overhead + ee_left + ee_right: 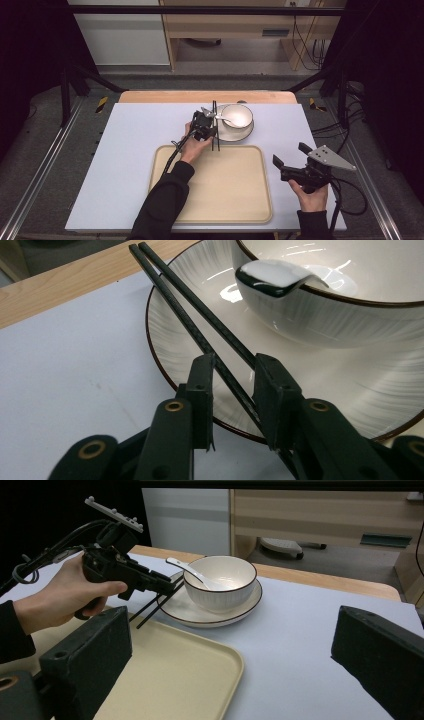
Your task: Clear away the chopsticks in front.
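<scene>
The beige tray [212,200] is seen bare, so the loading is judged barely begun. Beyond its far edge, the plate [247,134] carrying the bowl [237,116] and spoon [223,118] is left unmoved. The 2 black chopsticks [200,325] are laid across the plate's left rim and bracketed by the left gripper [234,390], whose jaws are narrowed around them; firm contact cannot be confirmed. The right gripper [291,159] is held wide open, empty. The chopsticks' near ends are hidden behind the jaws.

The bowl [237,116] stood on the plate [226,133], behind the tray [215,210]. A spoon [226,119] lay in the bowl. Chopsticks [215,125] rested across the plate's left rim.
</scene>
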Available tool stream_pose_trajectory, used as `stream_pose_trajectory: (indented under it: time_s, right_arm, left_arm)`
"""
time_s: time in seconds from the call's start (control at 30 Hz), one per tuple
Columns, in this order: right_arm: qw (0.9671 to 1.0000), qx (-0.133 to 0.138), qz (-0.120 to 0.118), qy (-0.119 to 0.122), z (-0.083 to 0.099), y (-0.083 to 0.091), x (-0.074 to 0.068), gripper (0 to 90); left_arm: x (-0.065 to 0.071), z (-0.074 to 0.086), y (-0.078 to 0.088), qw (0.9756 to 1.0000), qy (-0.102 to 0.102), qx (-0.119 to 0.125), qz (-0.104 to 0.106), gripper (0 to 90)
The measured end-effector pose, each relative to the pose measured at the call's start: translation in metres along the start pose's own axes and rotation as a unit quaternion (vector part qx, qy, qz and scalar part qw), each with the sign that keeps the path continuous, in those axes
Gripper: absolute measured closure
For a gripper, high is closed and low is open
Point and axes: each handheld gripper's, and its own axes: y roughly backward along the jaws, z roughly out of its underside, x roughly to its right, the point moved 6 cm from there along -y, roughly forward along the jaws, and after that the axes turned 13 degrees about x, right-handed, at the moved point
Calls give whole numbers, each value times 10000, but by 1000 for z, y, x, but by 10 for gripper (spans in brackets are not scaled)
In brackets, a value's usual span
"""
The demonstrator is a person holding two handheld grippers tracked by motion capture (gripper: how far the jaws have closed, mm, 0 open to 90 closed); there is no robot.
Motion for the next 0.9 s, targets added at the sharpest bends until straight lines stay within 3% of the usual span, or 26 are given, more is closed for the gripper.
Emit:
stream_pose_trajectory:
  time_s: [0.33, 0.6, 0.9]
  right_arm:
    - [10000, 2, -13, 9, 0, -1, 0, 30]
    - [10000, -17, -18, 1, 0, -1, -1, 30]
    - [10000, -11, -14, -8, 0, 0, 0, 29]
  left_arm:
    - [-3, 0, 0, 10000, 15, -18, -48, 756]
    - [-5, -1, -4, 9999, 118, -56, -92, 747]
    - [-5, -1, -6, 9991, 220, -41, -356, 786]
